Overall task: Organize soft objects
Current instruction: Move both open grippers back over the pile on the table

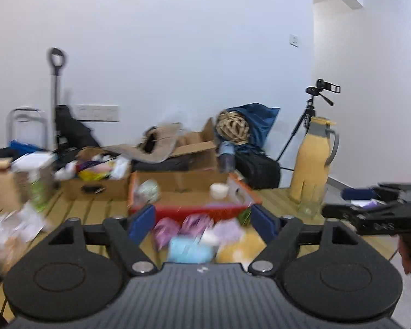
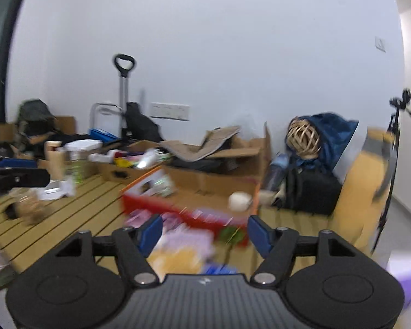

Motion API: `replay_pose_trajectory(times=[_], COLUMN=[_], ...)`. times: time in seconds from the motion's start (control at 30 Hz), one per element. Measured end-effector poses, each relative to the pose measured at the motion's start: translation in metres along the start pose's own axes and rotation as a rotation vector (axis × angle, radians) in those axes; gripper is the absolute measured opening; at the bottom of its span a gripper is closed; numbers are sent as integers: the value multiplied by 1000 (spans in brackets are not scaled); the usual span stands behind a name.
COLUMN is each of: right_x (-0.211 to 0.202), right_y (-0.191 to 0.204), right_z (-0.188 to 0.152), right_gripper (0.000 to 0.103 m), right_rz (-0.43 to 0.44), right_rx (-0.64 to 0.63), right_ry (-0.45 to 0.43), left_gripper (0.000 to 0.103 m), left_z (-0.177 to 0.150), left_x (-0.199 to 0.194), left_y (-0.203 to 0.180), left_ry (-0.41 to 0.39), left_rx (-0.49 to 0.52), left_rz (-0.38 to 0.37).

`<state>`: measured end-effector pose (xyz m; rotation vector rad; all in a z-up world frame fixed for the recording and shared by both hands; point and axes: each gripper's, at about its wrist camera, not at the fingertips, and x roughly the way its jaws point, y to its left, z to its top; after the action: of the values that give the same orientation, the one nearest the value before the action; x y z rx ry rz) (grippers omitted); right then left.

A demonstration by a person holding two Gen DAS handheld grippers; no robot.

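Presently, the left gripper (image 1: pixel 202 220) stands with its blue-padded jaws spread wide and nothing between them; it hangs above the slatted wooden table (image 1: pixel 96 208), pointing toward a heap of soft objects (image 1: pixel 197 235). That heap lies on the table just in front of the red box (image 1: pixel 200 208) and comprises pink and lilac bundles, a light blue piece and a yellow one; motion blur prevents closer identification of each. The right gripper (image 2: pixel 202 235) is likewise spread, holding nothing, and hovers over the same heap (image 2: pixel 183 244), seen there as lilac, yellow and blue smears against the near wall of the red box (image 2: pixel 189 213). In the left wrist view the right gripper (image 1: pixel 375 208) appears at the right edge as a dark body, apart from the left one. The red box is open at the top, with a cardboard-coloured floor, and contains a white round object (image 2: pixel 239 200) near its right end and a pale greenish item (image 1: pixel 149 190) near its left end. Behind it stand several open cardboard boxes (image 1: pixel 96 183) filled with mixed goods. A tall yellow jug (image 1: pixel 312 164) with a grey handle stands at the table's right end. Beyond the table are a black backpack (image 2: pixel 309 189), a woven rattan ball (image 2: pixel 302 138) resting against blue fabric, a trolley handle (image 2: pixel 124 82) and a camera on a tripod (image 1: pixel 315 115) by the white wall.
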<state>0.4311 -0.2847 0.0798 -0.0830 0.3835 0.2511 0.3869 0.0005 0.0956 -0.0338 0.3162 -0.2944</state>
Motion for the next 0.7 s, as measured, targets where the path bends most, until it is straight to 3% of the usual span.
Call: replay_pose_trajectory(times=[0.1, 0.23, 0.37, 0.5, 0.7], right_x=[-43, -76, -73, -58, -3], right_y=[26, 41, 45, 49, 47], right_z=[-62, -106, -113, -122, -134], right_gripper=[81, 83, 83, 82, 77], right_rz=[26, 54, 17, 6, 30], right_rx=[27, 92, 95, 75, 67], right_ry=[-17, 7, 28, 47, 131], left_gripper=[99, 100, 103, 103, 103], left_z=[-49, -75, -74, -85, -97], left_x=[-52, -79, -67, -42, 10], left_y=[-1, 4, 2, -6, -3], left_ry=[-22, 19, 24, 72, 153], left_rx=[14, -13, -8, 4, -20], left_rz=[45, 35, 56, 28, 33])
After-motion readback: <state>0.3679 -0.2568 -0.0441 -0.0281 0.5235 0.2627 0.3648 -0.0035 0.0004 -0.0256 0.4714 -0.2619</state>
